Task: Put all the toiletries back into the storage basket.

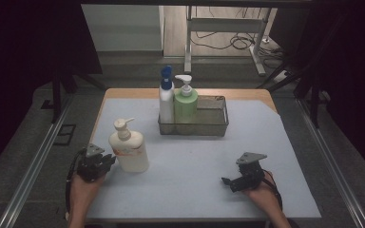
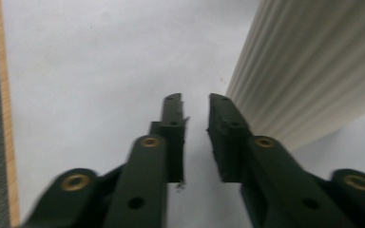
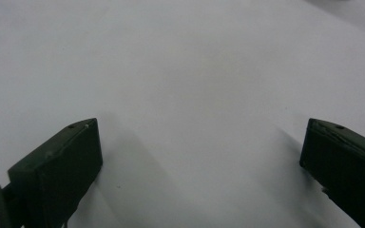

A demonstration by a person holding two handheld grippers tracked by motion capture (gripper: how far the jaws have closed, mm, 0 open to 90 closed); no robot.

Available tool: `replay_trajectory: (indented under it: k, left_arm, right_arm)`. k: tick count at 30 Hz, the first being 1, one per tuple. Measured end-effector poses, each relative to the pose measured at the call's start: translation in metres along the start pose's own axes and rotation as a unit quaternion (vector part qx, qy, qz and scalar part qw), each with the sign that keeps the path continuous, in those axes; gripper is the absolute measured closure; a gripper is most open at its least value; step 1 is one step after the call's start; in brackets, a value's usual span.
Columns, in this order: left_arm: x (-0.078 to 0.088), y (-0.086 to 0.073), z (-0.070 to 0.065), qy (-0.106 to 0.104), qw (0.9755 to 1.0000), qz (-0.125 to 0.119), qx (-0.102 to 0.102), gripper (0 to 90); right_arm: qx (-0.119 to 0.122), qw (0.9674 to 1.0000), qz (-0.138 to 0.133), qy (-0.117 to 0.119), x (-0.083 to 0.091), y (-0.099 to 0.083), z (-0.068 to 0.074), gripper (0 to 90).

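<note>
Left gripper (image 1: 108,161) nearly closed, empty, level beside cream pump bottle (image 1: 129,147); right gripper (image 1: 228,181) wide apart.

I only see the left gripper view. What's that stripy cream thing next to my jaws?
Observer: A cream pump bottle, standing upright just right of the left gripper.
Operator: What else is on the table?
Observer: A wire basket farther back, with a blue-capped bottle and a green bottle standing in its left end.
Operator: Where's my other gripper?
Observer: The right gripper is near the front right, jaws wide apart with nothing between them.
</note>
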State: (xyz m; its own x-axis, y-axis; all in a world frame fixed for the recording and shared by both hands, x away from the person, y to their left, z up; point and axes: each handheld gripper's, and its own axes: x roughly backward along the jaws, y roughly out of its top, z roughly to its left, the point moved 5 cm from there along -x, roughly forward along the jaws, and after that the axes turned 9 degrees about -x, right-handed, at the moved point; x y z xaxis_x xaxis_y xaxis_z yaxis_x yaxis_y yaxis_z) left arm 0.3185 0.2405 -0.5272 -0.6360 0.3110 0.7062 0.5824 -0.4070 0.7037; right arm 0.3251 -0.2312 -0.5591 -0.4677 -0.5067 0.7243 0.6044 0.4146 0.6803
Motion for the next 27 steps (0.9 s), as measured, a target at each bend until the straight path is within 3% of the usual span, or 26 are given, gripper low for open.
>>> replay_trajectory:
  k: [5, 9, 15, 27]
  left_arm:
    - [-0.01, 0.004, 0.004, -0.015, 0.9998, -0.01, 0.012, 84.5]
    - [-0.017, 0.005, 0.003, -0.039, 0.9989, -0.019, 0.016, 85.8]
    - [-0.021, 0.004, 0.001, -0.043, 0.9986, -0.023, 0.021, 89.1]
    - [-0.024, 0.002, -0.016, -0.075, 0.9963, -0.034, 0.025, 89.0]
  right_arm:
    - [0.0, 1.0, 0.0, 0.0, 0.0, 0.0, 0.0, 0.0]
    - [0.0, 1.0, -0.001, -0.001, 0.0, 0.0, 0.0, 0.0]
    - [0.0, 1.0, 0.0, 0.0, 0.0, 0.0, 0.0, 0.0]
    - [-0.001, 1.0, 0.002, -0.001, 0.0, 0.0, 0.0, 0.0]
